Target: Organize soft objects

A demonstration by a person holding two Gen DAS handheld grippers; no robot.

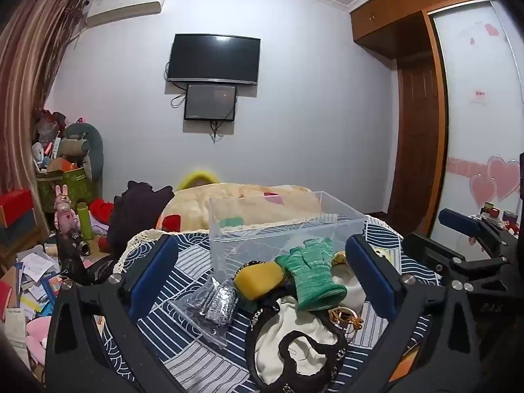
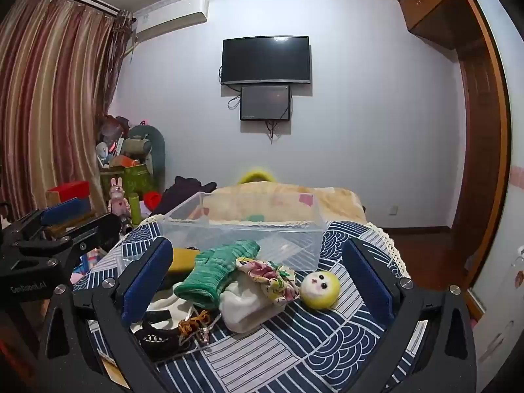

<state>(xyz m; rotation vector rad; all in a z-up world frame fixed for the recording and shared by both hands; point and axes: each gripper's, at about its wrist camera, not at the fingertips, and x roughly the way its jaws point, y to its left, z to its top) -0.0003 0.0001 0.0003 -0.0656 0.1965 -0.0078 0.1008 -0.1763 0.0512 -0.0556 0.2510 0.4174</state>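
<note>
Left gripper (image 1: 262, 268) jaws wide apart, empty, over green glove (image 1: 309, 273); right gripper (image 2: 258, 271) likewise

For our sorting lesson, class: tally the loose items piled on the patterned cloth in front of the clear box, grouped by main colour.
Green: 1, the glove
Yellow: 2, the sponge and the round doll head
Silver: 1, the bagged scrubber
White: 1, the cloth
Floral: 1, the fabric piece
Total: 6
</note>
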